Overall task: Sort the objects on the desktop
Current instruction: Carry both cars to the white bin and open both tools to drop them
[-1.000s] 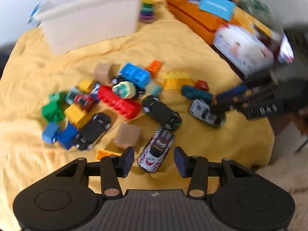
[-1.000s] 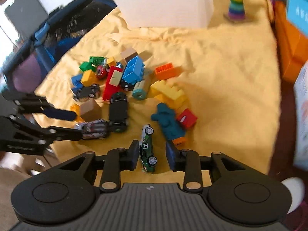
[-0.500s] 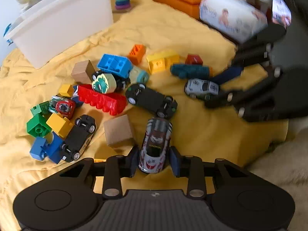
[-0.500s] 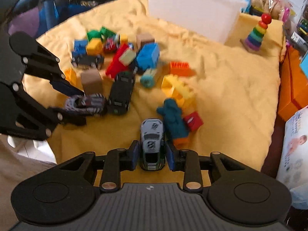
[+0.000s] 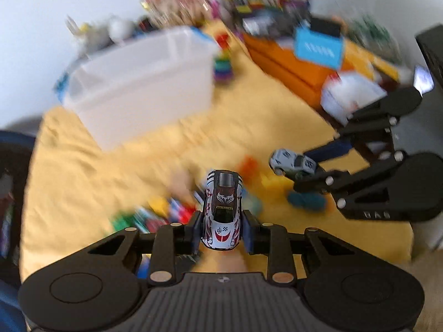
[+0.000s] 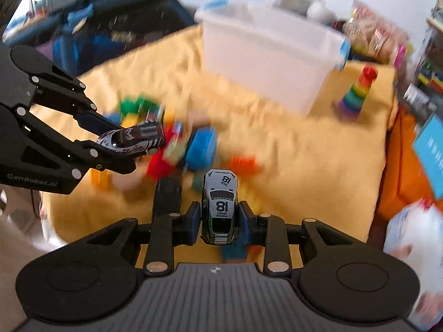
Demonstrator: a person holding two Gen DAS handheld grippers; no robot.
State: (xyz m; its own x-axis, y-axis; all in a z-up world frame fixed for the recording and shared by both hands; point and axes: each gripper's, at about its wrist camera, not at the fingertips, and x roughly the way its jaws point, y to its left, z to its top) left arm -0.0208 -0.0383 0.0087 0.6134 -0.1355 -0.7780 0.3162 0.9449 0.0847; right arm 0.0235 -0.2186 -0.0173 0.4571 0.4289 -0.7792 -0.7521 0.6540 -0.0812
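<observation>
Both of my grippers hold a toy car clear of the yellow cloth (image 5: 83, 171).

On my left, the left gripper (image 5: 221, 231) is closing a last little way, its pads pressed on the flanks of the white car with dark red flames (image 5: 222, 210), nose pointing away from me. That car hangs above the blurred pile of bricks and cars (image 6: 177, 149) near the cloth's near edge. Farther right, the right gripper (image 6: 219, 222) is clamped narrowly on the white and green car numbered 18 (image 6: 219, 207), also lifted off the cloth, over the pile's right side. The white storage bin (image 6: 268, 58) stands at the cloth's far edge, and the rainbow ring stacker (image 6: 357, 91) is just beside it toward the far right corner.
</observation>
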